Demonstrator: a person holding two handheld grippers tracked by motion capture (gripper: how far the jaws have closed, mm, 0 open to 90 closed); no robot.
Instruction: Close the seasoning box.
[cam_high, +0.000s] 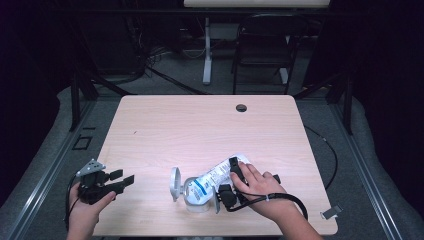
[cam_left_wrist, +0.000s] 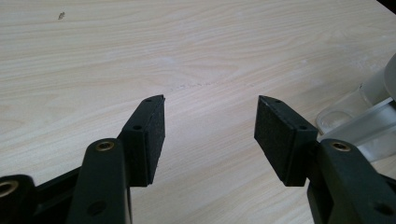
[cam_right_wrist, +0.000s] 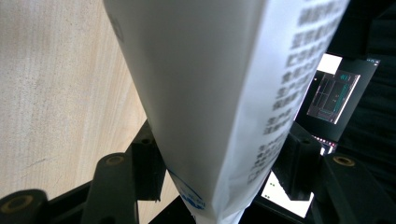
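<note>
The right gripper (cam_high: 231, 181) is seen near the front edge of the table (cam_high: 200, 120), laid over a white printed pouch (cam_high: 220, 175); in the right gripper view its two black jaws stand on either side of that pouch (cam_right_wrist: 219, 93), and the pads appear to press against its sides, so the pouch is judged to be held, with the jaws set wide because the pouch is wide; the person's right hand (cam_high: 260, 187) is wrapped over the gripper's body, and its cable is seen trailing back along the wrist. The pouch is lying on its side, its printed end pointing up and to the right across the table, its other end toward a clear plastic container (cam_high: 196, 192) with an opened round lid (cam_high: 175, 182) just beside it; whether the pouch is partly inside the container cannot be told.

The left gripper (cam_high: 122, 181) is held well apart, at the table's left front corner, in the left hand (cam_high: 90, 205); its jaws are open wide, and nothing lies between the pads (cam_left_wrist: 152, 140), bare wood being seen beyond them; the edge of the clear container (cam_left_wrist: 364, 121) is glimpsed at the right of that view.

As a judgement, the work is at an early or middle stage: the pouch is gripped and the lid is open, but the pouch is not yet lifted clear, and the left gripper is not yet engaged.
</note>
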